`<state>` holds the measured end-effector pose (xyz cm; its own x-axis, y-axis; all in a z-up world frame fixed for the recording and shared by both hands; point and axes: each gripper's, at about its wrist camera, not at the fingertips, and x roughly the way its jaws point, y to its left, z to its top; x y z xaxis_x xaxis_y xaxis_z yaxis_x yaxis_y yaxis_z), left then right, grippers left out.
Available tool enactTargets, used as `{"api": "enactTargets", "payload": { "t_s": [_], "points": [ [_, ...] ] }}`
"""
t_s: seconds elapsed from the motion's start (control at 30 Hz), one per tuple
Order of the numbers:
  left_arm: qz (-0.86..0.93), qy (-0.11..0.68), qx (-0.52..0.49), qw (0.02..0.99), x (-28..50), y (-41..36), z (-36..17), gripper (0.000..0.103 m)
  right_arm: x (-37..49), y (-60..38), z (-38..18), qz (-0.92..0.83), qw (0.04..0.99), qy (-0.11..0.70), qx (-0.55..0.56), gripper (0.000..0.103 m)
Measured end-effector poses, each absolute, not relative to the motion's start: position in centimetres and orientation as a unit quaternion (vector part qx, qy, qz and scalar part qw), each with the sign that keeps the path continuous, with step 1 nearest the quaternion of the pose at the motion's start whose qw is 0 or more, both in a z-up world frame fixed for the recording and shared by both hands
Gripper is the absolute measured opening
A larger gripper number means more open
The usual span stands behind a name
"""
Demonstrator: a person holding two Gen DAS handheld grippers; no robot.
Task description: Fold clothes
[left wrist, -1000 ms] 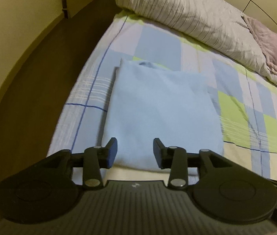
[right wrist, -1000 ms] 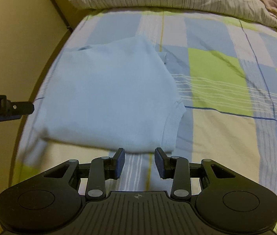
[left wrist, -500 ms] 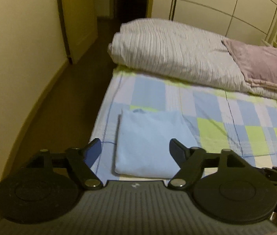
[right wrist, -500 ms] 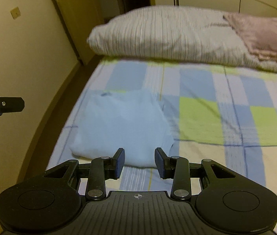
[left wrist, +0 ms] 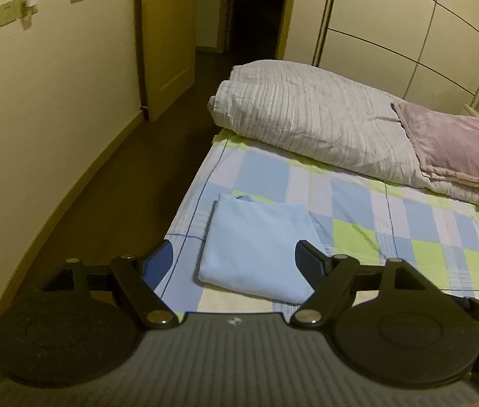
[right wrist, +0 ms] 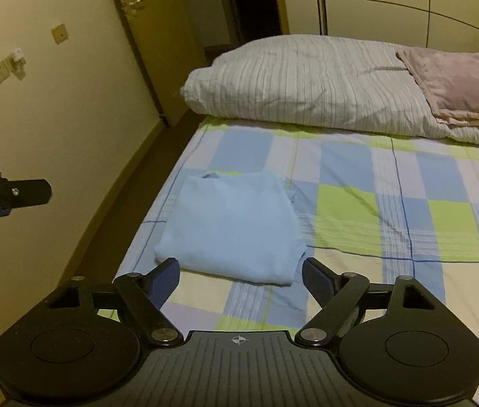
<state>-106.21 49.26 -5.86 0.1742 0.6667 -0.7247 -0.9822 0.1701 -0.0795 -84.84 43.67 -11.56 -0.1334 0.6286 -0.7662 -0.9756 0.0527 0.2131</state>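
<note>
A light blue garment (left wrist: 256, 247) lies folded into a neat rectangle near the left edge of the bed; in the right wrist view the garment (right wrist: 232, 227) shows the same shape. My left gripper (left wrist: 234, 257) hangs open above and in front of it, holding nothing. My right gripper (right wrist: 241, 273) is also open and empty, raised back from the garment's near edge. The left gripper's tip (right wrist: 19, 191) pokes into the right wrist view at far left, over the floor.
The bed carries a checked blue, green and white sheet (right wrist: 408, 203). A striped rolled duvet (left wrist: 307, 118) and a pink blanket (left wrist: 459, 146) lie at the far end. A dark floor strip (left wrist: 120, 203), a wall and an open door (left wrist: 164, 51) run along the left.
Both grippers have pulled up and back from the folded garment, which now looks smaller. The left jaws widened first, then the right jaws opened wide too.
</note>
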Motion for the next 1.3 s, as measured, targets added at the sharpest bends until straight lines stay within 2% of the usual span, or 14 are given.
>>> {"api": "enactTargets", "payload": {
  "t_s": [0.53,0.87,1.3],
  "points": [
    [0.584,0.278,-0.285,0.707,-101.9,37.3,-5.8,0.077,-80.4,33.5,-9.6,0.652,0.621,0.371,-0.228,0.082],
    [0.606,0.315,-0.260,0.683,-100.5,30.6,-7.3,0.077,-79.6,29.0,-10.0,0.654,0.608,0.386,-0.232,0.082],
    [0.583,0.358,-0.301,0.665,-102.7,33.7,-9.0,0.076,-82.5,31.5,-11.9,0.614,0.606,0.424,-0.276,0.082]
  ]
}}
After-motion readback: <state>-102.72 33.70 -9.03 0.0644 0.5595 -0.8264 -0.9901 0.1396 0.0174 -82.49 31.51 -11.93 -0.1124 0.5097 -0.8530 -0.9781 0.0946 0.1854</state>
